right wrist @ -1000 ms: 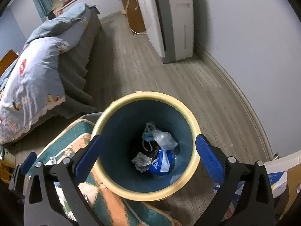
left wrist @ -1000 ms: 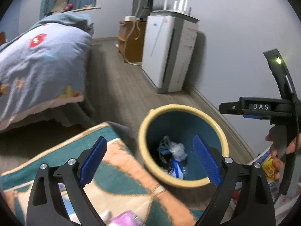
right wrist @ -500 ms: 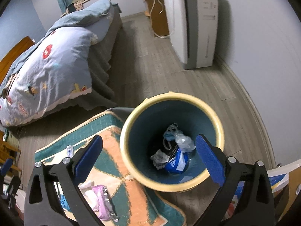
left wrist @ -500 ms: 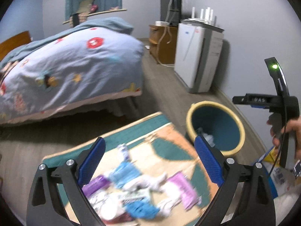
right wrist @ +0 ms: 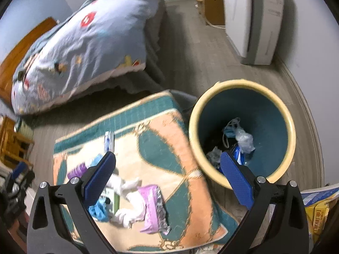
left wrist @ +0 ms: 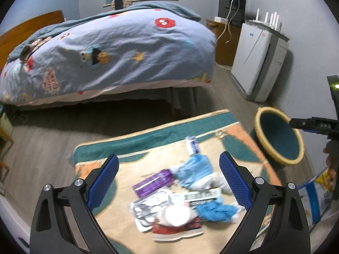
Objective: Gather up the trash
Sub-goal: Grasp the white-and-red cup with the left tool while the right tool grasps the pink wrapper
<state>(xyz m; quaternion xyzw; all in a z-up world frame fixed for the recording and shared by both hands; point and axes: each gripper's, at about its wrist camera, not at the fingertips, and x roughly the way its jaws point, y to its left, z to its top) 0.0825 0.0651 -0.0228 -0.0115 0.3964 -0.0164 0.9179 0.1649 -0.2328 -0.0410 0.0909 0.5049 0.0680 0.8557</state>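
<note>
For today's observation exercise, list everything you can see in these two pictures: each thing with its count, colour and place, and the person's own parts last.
Bin: one, yellow rim, teal inside, on the floor right of the rug; some trash already inside.
Rug: one, teal, orange and cream, on the floor beside the bed.
Purple wrapper: one, on the rug in the trash pile.
Blue glove: one, crumpled, right side of the pile.
Blue mask: one, light blue, upper part of the pile.
White tissue: one, crumpled, mid-pile.
Bed: one, blue cartoon quilt, behind the rug.
White appliance: one, by the wall.
Left gripper: black with blue pads, jaws open, above the pile.
Right gripper: same colours, jaws open, between rug and bin.
</note>
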